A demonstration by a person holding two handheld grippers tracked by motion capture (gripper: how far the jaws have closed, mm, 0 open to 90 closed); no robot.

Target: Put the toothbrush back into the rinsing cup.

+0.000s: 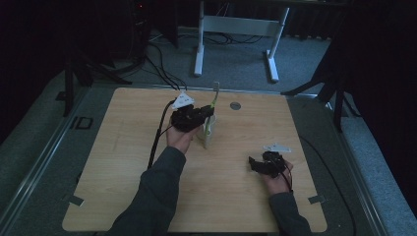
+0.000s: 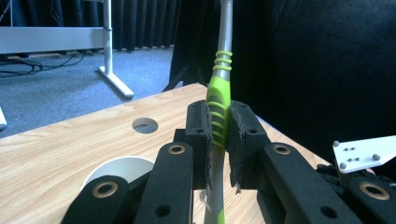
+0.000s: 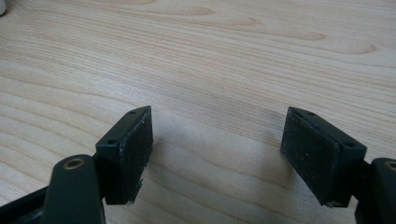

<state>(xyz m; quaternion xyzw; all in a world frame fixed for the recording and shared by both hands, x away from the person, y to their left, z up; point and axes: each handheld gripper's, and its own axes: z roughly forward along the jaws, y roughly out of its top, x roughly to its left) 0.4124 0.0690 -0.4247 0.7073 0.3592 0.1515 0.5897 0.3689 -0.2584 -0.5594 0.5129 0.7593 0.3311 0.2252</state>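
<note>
A green and grey toothbrush [image 2: 220, 100] stands upright, its ribbed green handle clamped between the two pads of my left gripper [image 2: 219, 140]. In the high view the left gripper [image 1: 209, 114] holds the toothbrush [image 1: 214, 96] over a white cup [image 1: 208, 132] near the table's middle; the brush's lower end reaches down into the cup. The cup's white rim [image 2: 109, 166] shows just below the jaws on the left. My right gripper [image 1: 254, 164] rests low near the table's right front, open. Its two pads [image 3: 130, 149] stand wide apart over bare wood with nothing between them.
The wooden table [image 1: 123, 147] has a round cable hole [image 1: 235, 105] behind the cup. A white desk frame [image 1: 236, 34] stands on the carpet beyond the table. Black tripod legs [image 1: 339, 93] flank the table at left and right.
</note>
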